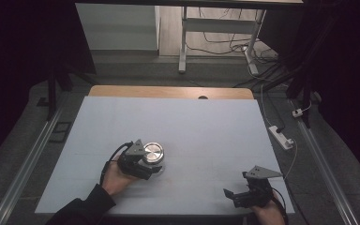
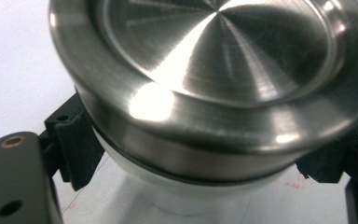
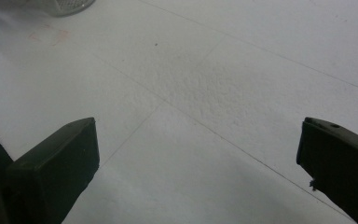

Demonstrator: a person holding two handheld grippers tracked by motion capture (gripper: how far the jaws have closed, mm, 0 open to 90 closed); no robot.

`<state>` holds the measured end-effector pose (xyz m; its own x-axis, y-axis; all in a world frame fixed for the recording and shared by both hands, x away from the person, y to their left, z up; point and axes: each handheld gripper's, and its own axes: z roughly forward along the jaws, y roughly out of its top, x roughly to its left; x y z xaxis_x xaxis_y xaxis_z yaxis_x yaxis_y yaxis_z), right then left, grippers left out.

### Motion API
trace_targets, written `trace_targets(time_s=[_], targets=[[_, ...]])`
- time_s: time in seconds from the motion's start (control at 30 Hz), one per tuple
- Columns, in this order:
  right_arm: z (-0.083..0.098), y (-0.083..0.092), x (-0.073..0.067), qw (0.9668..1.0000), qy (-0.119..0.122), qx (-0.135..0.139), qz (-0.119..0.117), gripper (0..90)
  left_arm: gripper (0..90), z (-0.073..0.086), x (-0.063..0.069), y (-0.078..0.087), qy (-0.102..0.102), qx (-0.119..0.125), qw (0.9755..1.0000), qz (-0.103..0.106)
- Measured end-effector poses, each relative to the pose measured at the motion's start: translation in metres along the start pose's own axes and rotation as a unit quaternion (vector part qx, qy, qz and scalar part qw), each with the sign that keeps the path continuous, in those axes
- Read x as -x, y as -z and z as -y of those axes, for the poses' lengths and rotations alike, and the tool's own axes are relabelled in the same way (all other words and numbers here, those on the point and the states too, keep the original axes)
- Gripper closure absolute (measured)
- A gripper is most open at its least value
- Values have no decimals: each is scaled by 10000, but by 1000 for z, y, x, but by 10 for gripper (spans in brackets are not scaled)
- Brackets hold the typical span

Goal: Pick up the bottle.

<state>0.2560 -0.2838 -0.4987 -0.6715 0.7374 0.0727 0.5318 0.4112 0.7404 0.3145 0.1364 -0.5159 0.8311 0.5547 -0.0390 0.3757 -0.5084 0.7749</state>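
Here, one steel-lidded jar (image 1: 153, 153) between left gripper (image 1: 146, 165) jaws; one white table (image 1: 206, 126).

The metal-lidded container (image 1: 153, 153) stands upright on the white surface (image 1: 206, 126), left of centre and toward the near edge, at about eight o'clock from the surface's middle. Its lid (image 2: 214, 60) is a round disc of brushed steel with a raised rim and a shallow sunken centre; fine circular machining marks catch the light in bright streaks fanning out from the middle. A dark thin seam runs under the lid's edge. Below it the body (image 2: 186, 196) is pale, smooth and narrower than the lid, tapering downward. Faint reddish marks lie on the surface at about five o'clock from its base.
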Motion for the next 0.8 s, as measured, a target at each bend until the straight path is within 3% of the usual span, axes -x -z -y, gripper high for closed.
trace_targets(time_s=[0.37,0.53,0.8], targets=[[0,0,0,10000,-23,19,3,0,155,-8,1,9,-11,73,10000,52],[0,0,1,10000,-48,16,-9,0,155,-17,3,13,-159,42,9998,139],[0,0,1,10000,-75,32,-10,0,155,-30,3,16,-234,72,9995,202]])
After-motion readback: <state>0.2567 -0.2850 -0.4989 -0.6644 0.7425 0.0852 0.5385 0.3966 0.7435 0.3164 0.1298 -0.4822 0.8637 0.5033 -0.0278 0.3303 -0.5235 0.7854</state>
